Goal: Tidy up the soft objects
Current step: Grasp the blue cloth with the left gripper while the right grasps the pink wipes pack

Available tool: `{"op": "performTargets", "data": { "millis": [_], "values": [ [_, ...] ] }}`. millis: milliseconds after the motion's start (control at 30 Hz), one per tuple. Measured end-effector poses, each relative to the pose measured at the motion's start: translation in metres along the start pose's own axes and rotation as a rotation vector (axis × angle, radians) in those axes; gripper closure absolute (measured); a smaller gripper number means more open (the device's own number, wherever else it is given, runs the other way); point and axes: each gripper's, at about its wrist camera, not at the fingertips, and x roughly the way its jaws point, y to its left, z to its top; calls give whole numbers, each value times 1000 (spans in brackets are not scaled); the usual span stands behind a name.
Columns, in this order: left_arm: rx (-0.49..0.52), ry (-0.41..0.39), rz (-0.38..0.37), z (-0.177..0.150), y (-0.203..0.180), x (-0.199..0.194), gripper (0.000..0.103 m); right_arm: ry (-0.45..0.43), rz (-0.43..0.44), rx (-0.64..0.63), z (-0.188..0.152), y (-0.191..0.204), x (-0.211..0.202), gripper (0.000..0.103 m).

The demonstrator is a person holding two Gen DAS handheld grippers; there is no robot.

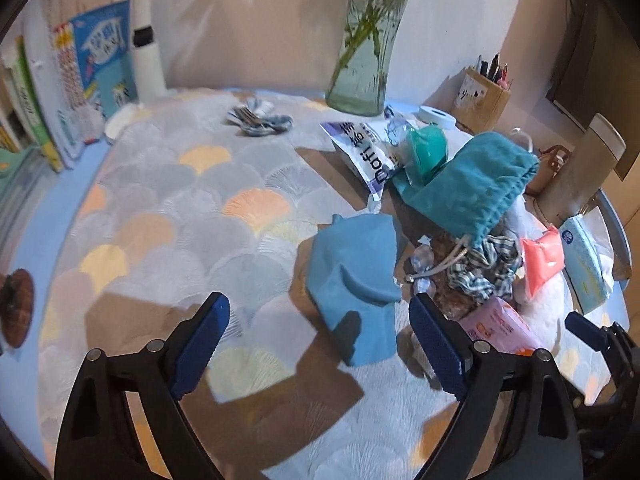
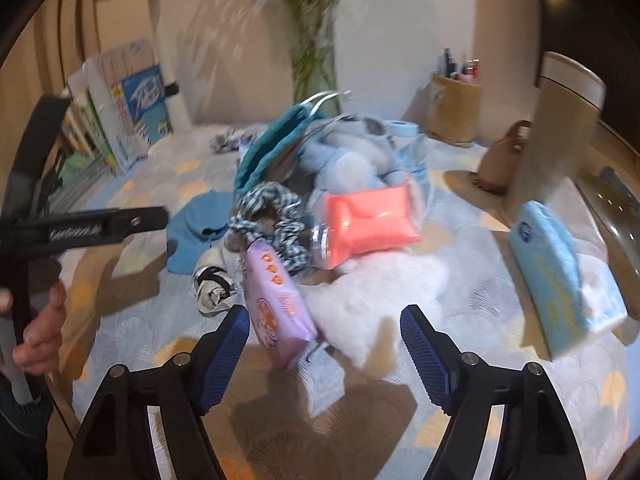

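Note:
A pile of soft things lies on the scallop-patterned cloth. In the left wrist view my left gripper (image 1: 320, 320) is open and empty, just before a folded blue cloth (image 1: 356, 280). Behind it lie a teal drawstring pouch (image 1: 468, 184), a checked scrunchie (image 1: 486, 268), a coral packet (image 1: 542, 260) and a pink tissue pack (image 1: 500, 320). In the right wrist view my right gripper (image 2: 325, 332) is open and empty, near the purple-pink tissue pack (image 2: 280, 304) and white fluffy cloth (image 2: 380, 292). The coral packet (image 2: 368, 224), scrunchie (image 2: 272, 216) and blue cloth (image 2: 196, 232) lie beyond.
A glass vase (image 1: 364, 52) with stems stands at the back. A pen holder (image 1: 482, 100), books (image 1: 92, 72), a light blue tissue pack (image 2: 560, 276), a tall cup (image 2: 560, 120) and a small brown bag (image 2: 500, 160) ring the pile. The left gripper's handle (image 2: 80, 228) shows at left.

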Motion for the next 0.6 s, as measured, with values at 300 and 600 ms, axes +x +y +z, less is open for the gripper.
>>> {"op": "performTargets", "data": {
  "millis": [300, 600],
  "values": [
    [48, 37, 8, 11, -13, 28, 27, 37, -15, -68, 11, 12, 24, 28],
    [128, 15, 21, 1, -28, 29, 89, 41, -38, -107, 9, 19, 22, 64]
  ]
}}
